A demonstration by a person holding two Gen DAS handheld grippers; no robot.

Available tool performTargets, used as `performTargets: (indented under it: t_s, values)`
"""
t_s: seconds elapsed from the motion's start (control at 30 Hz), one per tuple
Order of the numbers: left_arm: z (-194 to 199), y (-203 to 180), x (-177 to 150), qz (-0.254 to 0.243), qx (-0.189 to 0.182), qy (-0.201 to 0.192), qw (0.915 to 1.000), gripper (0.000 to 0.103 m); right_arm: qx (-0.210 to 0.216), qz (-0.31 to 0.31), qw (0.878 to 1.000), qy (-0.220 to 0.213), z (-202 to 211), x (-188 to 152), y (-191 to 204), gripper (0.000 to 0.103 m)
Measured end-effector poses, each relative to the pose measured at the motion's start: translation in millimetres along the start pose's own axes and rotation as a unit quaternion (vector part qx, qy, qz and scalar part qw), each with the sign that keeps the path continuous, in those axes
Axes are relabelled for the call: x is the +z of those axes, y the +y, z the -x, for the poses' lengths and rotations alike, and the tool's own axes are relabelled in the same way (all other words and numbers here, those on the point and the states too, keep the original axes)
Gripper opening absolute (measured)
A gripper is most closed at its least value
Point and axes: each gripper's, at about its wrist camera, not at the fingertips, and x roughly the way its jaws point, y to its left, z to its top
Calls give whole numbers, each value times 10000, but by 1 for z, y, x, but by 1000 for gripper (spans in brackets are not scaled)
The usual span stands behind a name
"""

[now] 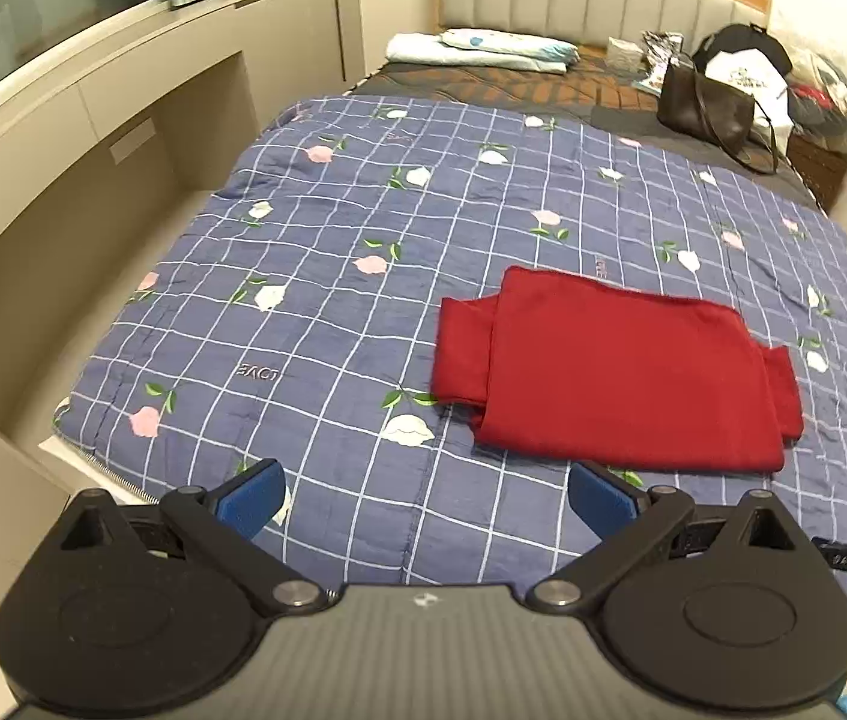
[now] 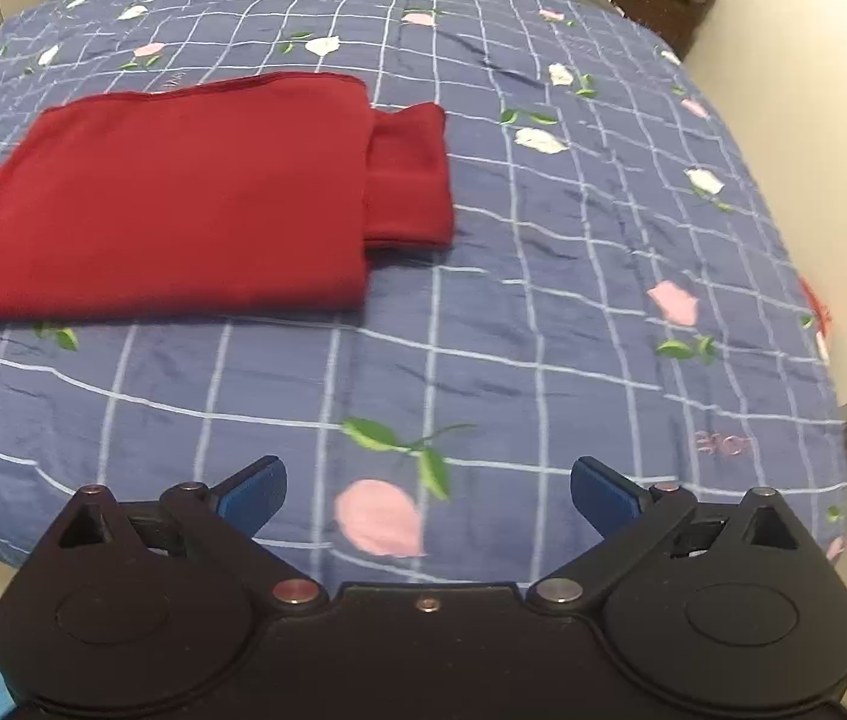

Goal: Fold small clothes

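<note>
Left gripper (image 1: 426, 501): blue fingers (image 1: 252, 501) spread wide, nothing between them. It hangs above the near edge of the quilt (image 1: 363, 312), pointed forward and down along the bed, clear of the cloth. A bit of the person's hand shows at the far right edge of the left view, too little to read its pose.

Right gripper (image 2: 429, 501): blue fingers (image 2: 603, 501) also wide apart, empty. It sits lower over the quilt (image 2: 543, 300), near the bed's near edge, aimed across a pink flower print; this view is slightly blurred.

Shirt (image 1: 615, 372): red, lying flat on the quilt, folded to a rough rectangle with a sleeve sticking out at each short side. In the left view it lies just ahead and to the right of the gripper, its near edge close to the right finger but apart from it. In the right view the shirt (image 2: 183, 198) lies ahead and to the left, well apart from the fingers, one sleeve showing at its right side.

Farther out: pillows (image 1: 483, 48) by the headboard (image 1: 591, 0), a dark bag (image 1: 705, 108) and other heaped items at the far right corner of the bed. A built-in desk (image 1: 93, 138) runs along the left wall.
</note>
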Motion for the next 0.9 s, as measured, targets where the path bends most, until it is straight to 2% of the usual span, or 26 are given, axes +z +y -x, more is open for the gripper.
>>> performTargets:
  t_s: [0.1,0.2,0.33,0.5,0.63,0.77,0.9]
  values:
    - [12,-10,3,-20,-102,-135,9999,103,-42,32,10000,51,-3,0,-8,101]
    - [10,-29,3,-150,-137,-128,9997,103,8,2,10000,-76,1,0,-14,101]
    - [0,-59,-2,-182,-98,28,9998,103,284,29,9989,-380,15,4,-17,102]
    - [-7,-91,-8,21,-6,171,9999,103,656,155,9954,-683,32,11,-23,102]
    - [-11,-114,-14,285,190,251,9991,102,934,854,9906,-518,26,11,-24,102]
    - [-16,-131,-19,677,427,346,9962,103,1249,1570,9787,-443,16,16,-29,102]
    - [-15,-139,-22,899,744,308,9927,103,1372,1703,9744,-518,5,27,-39,102]
